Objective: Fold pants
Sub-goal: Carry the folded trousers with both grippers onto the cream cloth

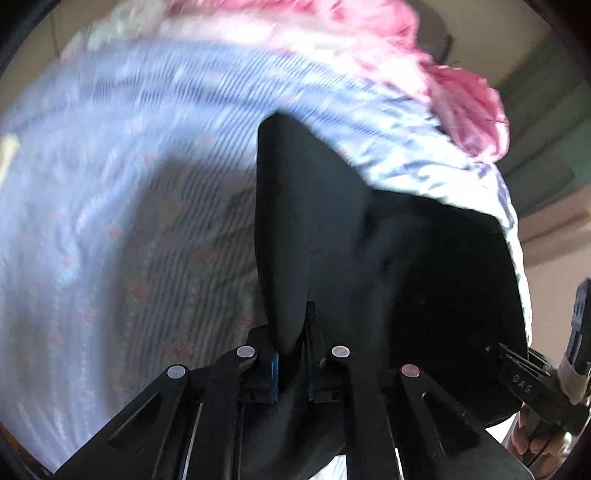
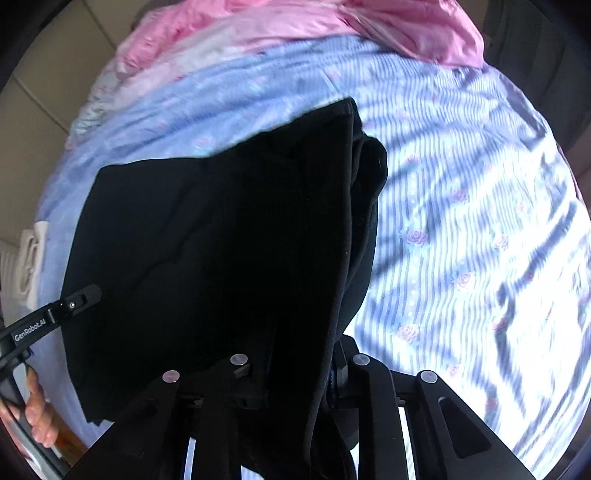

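Note:
The black pants (image 1: 369, 258) hang between my two grippers above a bed with a blue striped, rose-patterned sheet (image 1: 110, 184). My left gripper (image 1: 293, 343) is shut on a fold of the pants' edge, which rises from its jaws. My right gripper (image 2: 295, 369) is shut on the other edge of the pants (image 2: 221, 240), whose cloth drapes over its fingers and hides the tips. The right gripper also shows at the lower right of the left wrist view (image 1: 517, 373). The left gripper shows at the left of the right wrist view (image 2: 79, 297).
A pink quilt (image 2: 332, 26) lies bunched along the far side of the bed, also in the left wrist view (image 1: 461, 103). The striped sheet (image 2: 461, 240) spreads wide to the right. A white object (image 2: 31, 258) sits at the bed's left edge.

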